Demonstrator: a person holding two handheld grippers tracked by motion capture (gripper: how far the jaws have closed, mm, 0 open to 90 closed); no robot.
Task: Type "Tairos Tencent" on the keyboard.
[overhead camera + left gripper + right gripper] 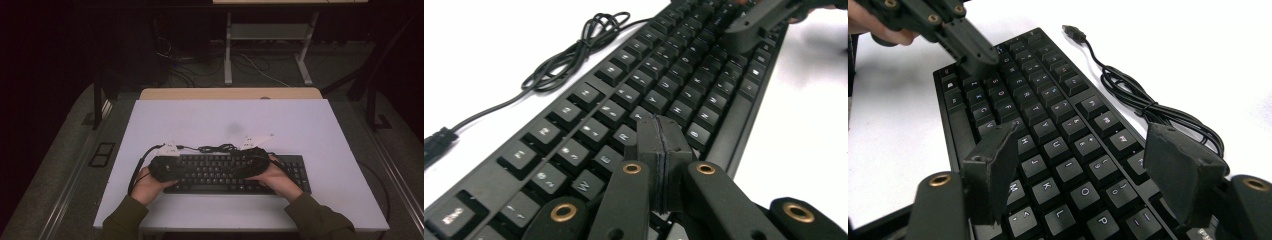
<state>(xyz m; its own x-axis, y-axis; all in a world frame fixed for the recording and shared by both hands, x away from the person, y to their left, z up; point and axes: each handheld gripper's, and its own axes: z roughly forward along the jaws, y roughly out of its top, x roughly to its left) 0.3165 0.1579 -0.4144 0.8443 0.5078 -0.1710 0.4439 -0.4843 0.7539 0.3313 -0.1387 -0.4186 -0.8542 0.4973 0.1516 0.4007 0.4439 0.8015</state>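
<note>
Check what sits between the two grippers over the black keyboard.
Only rows of black keys on the black plastic keyboard lie between the left gripper and right gripper, seen in both gripper views.

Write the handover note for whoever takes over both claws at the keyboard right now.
Left claw: shut, empty, tip resting on or just above the keys near the keyboard's left end.
Right claw: open, nothing between the jaws, poised over the keys right of the middle.
Keyboard: flat on the white table, close to the near edge. Its cable lies bundled behind it, plug unconnected on the table.
Done: both claws are at the keys; I cannot tell whether any key has been pressed.
Left: probably pressing keys with the shut left tip; the right likely needs closing first.
</note>
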